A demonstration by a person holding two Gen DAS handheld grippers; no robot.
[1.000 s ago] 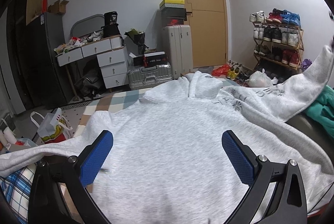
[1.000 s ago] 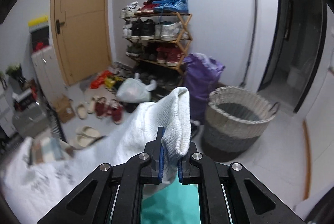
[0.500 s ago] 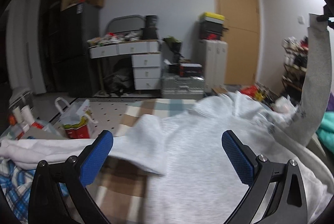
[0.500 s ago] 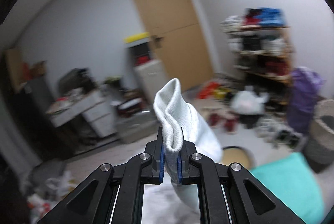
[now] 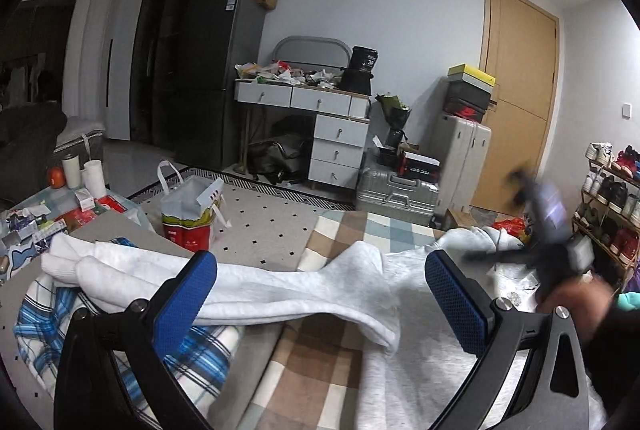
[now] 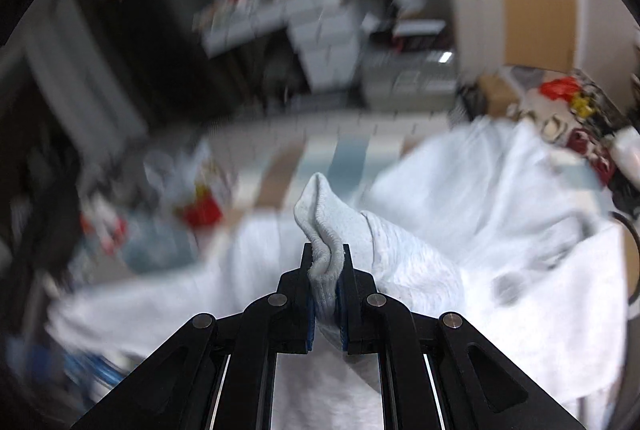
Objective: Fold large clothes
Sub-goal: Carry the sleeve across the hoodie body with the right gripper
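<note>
A light grey hoodie lies spread on a checked blanket. Its left sleeve stretches out to the left, between my left gripper's blue pads. My left gripper is open and empty, just above that sleeve. My right gripper is shut on the ribbed cuff of the other sleeve and holds it over the hoodie's body. The right wrist view is blurred by motion. The right gripper shows as a dark blur in the left wrist view.
A blue plaid cloth lies at the left under the sleeve. A paper bag stands on the dotted rug. A desk with drawers, suitcases, a door and a shoe rack stand behind.
My right gripper has swung the held cuff from high at the right down and leftward over the hoodie's body. My left gripper has turned left, toward the left sleeve.
</note>
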